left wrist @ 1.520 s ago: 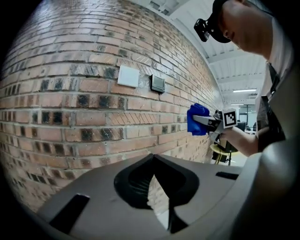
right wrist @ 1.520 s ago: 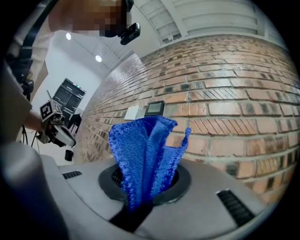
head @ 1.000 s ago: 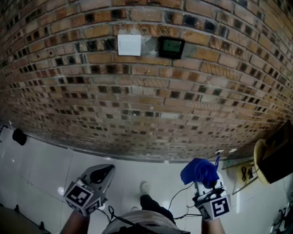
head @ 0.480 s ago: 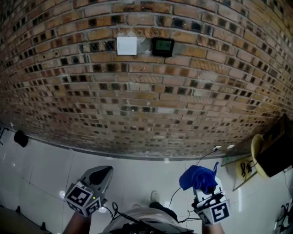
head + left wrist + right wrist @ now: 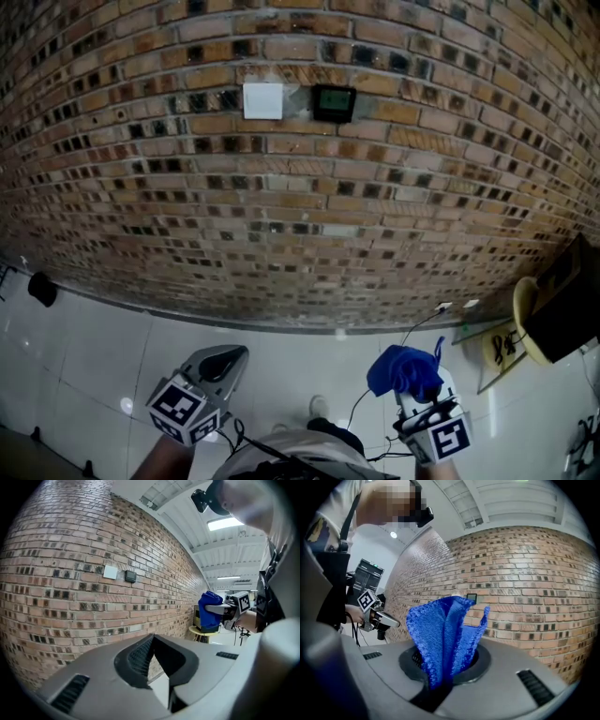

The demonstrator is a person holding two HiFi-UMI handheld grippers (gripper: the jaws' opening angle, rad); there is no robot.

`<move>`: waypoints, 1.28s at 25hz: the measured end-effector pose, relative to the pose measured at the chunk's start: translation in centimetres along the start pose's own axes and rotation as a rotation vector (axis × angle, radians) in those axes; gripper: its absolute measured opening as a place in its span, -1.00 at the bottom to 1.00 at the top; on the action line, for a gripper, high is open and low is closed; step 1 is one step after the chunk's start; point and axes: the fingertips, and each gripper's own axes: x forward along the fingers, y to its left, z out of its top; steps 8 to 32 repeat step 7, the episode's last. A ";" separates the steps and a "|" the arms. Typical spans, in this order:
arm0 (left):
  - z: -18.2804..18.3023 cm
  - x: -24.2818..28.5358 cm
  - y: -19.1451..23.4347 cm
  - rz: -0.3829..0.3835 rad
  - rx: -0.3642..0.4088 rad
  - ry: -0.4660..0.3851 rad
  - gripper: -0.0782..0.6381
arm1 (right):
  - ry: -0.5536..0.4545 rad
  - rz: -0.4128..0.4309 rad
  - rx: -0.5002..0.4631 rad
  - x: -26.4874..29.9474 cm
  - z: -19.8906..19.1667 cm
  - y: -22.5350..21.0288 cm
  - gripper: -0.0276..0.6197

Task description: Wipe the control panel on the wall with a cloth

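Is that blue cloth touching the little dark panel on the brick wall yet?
No, the blue cloth sits clamped in the jaws of the right gripper, held low and well below the control panel.

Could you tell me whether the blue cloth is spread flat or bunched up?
Bunched up: the blue cloth stands in upright folds, pinched between the fingers of the right gripper, clear of the wall.

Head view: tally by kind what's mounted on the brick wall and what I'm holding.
White wall plate: 1
Black control panel: 1
Blue cloth: 1
Tools: 2 (left tool, right tool)
Total: 5
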 end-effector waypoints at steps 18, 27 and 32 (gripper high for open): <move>-0.6 -1.1 0.0 0.000 -0.005 0.000 -0.77 | 0.016 0.007 -0.011 -0.1 0.0 1.3 -0.65; -0.6 -1.1 0.0 0.000 -0.005 0.000 -0.77 | 0.016 0.007 -0.011 -0.1 0.0 1.3 -0.65; -0.6 -1.1 0.0 0.000 -0.005 0.000 -0.77 | 0.016 0.007 -0.011 -0.1 0.0 1.3 -0.65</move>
